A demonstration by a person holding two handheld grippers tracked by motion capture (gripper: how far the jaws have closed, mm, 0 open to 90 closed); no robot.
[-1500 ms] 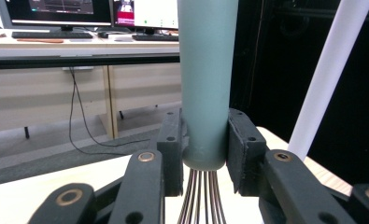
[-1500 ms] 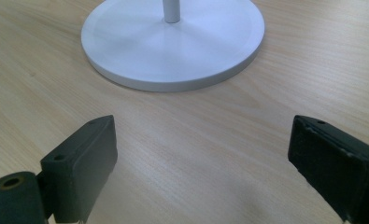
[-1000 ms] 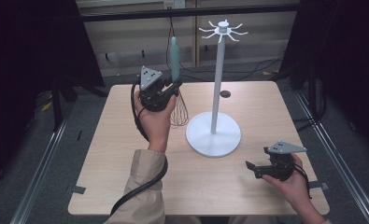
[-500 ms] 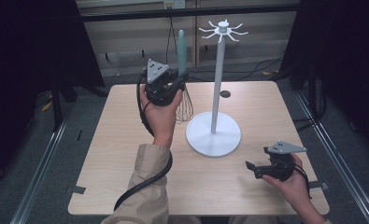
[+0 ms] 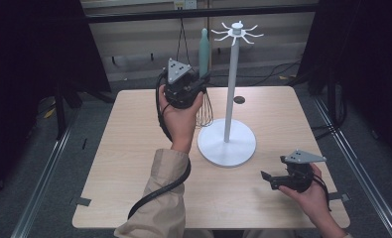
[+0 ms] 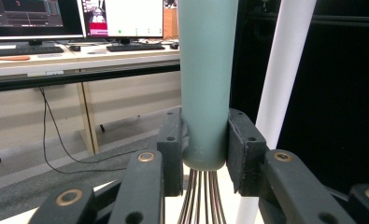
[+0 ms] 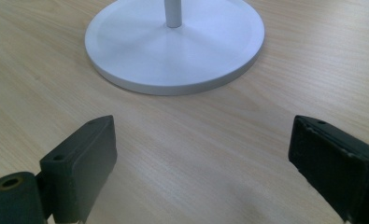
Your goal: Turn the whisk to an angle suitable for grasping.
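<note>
My left gripper (image 5: 199, 83) is raised above the table's back middle, shut on a whisk's pale green handle (image 5: 204, 47). The handle stands upright and the wire loops (image 5: 204, 113) hang below the jaws. In the left gripper view both pads (image 6: 170, 140) press the handle's lower end (image 6: 205, 84), with the wires (image 6: 203, 196) beneath. A white stand (image 5: 228, 99) with hooks at its top (image 5: 237, 31) rises just right of the whisk. My right gripper (image 5: 268, 179) rests low near the table's front right, open and holding nothing; its jaws (image 7: 201, 163) point at the stand's round base (image 7: 173, 44).
The wooden table (image 5: 129, 148) has a small dark disc (image 5: 239, 99) near its back edge, behind the stand. Black cables (image 5: 183, 39) hang behind the table. Metal rails (image 5: 39, 193) run along both sides on the floor.
My left gripper has lifted the whisk and carried it toward the stand's pole, and the handle now stands more upright. The right gripper has stayed where it was.
</note>
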